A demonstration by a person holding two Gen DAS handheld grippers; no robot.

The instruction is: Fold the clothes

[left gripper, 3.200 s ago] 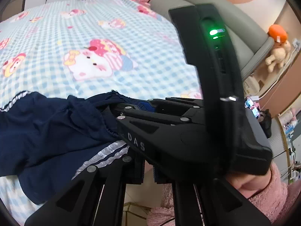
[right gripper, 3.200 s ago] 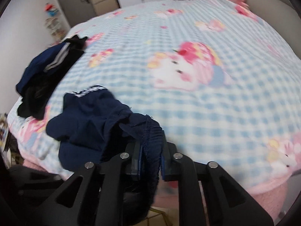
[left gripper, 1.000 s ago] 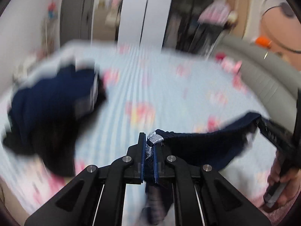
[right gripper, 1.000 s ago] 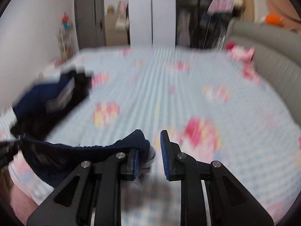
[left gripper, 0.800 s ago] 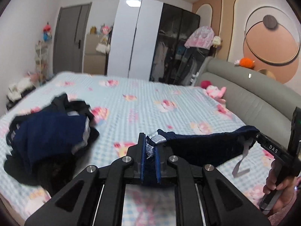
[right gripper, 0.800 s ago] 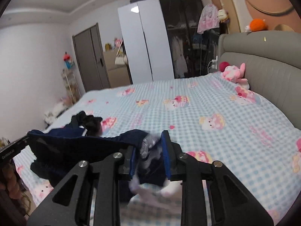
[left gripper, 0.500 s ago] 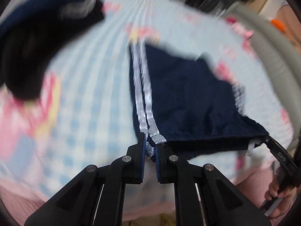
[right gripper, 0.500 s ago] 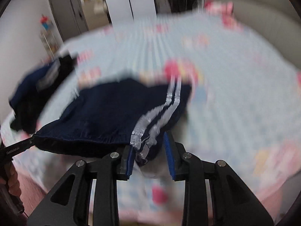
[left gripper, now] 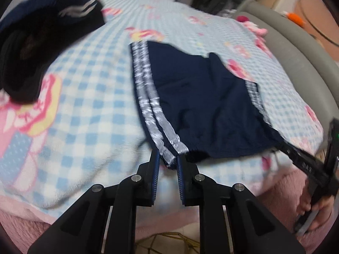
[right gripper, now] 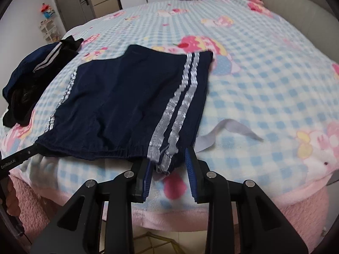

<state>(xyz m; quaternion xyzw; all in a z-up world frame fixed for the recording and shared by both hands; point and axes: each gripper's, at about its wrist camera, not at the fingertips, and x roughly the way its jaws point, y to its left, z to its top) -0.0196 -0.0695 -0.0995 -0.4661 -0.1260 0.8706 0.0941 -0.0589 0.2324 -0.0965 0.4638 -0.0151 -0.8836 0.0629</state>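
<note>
Navy shorts [left gripper: 203, 97] with silver side stripes lie spread flat on the checked bedspread, waistband toward me; they also show in the right wrist view [right gripper: 127, 97]. My left gripper [left gripper: 167, 162] sits at the waistband's left corner, jaws slightly apart, the striped corner between them. My right gripper [right gripper: 168, 160] sits at the right corner, jaws open, the striped corner loose between them. A grey drawstring [right gripper: 228, 127] trails to the right.
A heap of dark clothes [left gripper: 40, 40] lies at the bed's left side, also in the right wrist view [right gripper: 36, 72]. A grey headboard [left gripper: 296, 48] runs along the right. A pink blanket edge [right gripper: 233, 201] hangs at the front.
The shorts were held up in the air between both grippers, then swung down and laid flat on the bed. Both grippers' jaws have parted at the waistband corners.
</note>
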